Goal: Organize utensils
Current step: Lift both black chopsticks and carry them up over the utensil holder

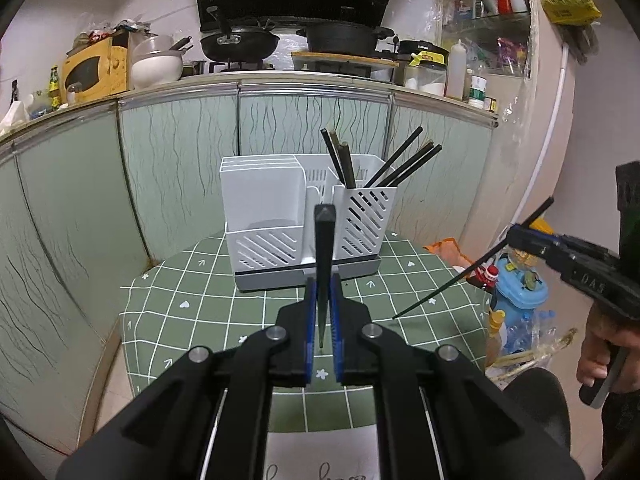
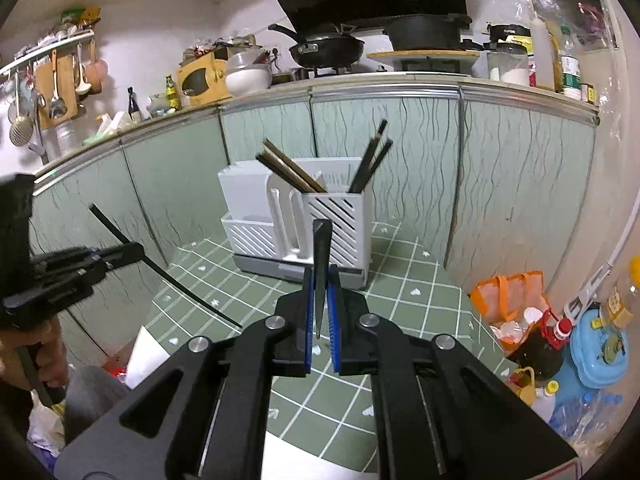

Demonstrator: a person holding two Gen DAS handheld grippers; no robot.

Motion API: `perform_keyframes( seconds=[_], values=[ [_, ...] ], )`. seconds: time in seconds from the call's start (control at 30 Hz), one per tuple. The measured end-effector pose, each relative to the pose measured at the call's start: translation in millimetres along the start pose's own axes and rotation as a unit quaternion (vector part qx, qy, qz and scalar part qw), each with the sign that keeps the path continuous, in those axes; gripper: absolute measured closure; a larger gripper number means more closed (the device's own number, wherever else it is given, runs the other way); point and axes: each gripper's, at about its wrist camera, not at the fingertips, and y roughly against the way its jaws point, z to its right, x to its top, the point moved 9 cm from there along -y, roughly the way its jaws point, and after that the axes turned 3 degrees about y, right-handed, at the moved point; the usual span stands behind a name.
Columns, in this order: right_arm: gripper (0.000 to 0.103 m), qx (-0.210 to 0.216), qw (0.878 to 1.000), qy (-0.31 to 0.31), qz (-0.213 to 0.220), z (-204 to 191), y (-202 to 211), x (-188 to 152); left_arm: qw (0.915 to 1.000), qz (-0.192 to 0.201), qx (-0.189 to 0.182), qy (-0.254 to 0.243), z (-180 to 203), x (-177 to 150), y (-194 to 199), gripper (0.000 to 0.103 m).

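Observation:
A white slotted utensil holder (image 1: 304,220) stands on the green checked tablecloth (image 1: 208,312), with several dark chopsticks (image 1: 404,164) leaning in its right compartment. It also shows in the right wrist view (image 2: 296,220). My left gripper (image 1: 323,280) is shut on a black chopstick (image 1: 324,256), held upright in front of the holder. My right gripper (image 2: 321,272) is shut on another black chopstick (image 2: 321,272), also in front of the holder. Each gripper shows in the other's view, the right (image 1: 520,236) and the left (image 2: 132,252), with its chopstick slanting down over the table.
Green cabinet doors (image 1: 180,152) curve behind the table under a cluttered counter with pans (image 1: 240,42). Bottles and an orange bag (image 2: 516,300) sit on the floor at the right. A white paper (image 2: 146,352) lies at the table's near edge.

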Motion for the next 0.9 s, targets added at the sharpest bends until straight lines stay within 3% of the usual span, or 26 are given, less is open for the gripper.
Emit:
perform_keyframes(
  seconds=[0.37,0.9],
  values=[
    [0.097,0.018,0.999,0.017,0.021,-1,12,61,0.9993,0.011,-0.032,-0.017,13,38,-3,0.095],
    [0.097,0.022,0.998,0.019,0.05,27,2,142,0.9955,0.051,-0.075,-0.03,33,131,-10,0.095]
  ],
)
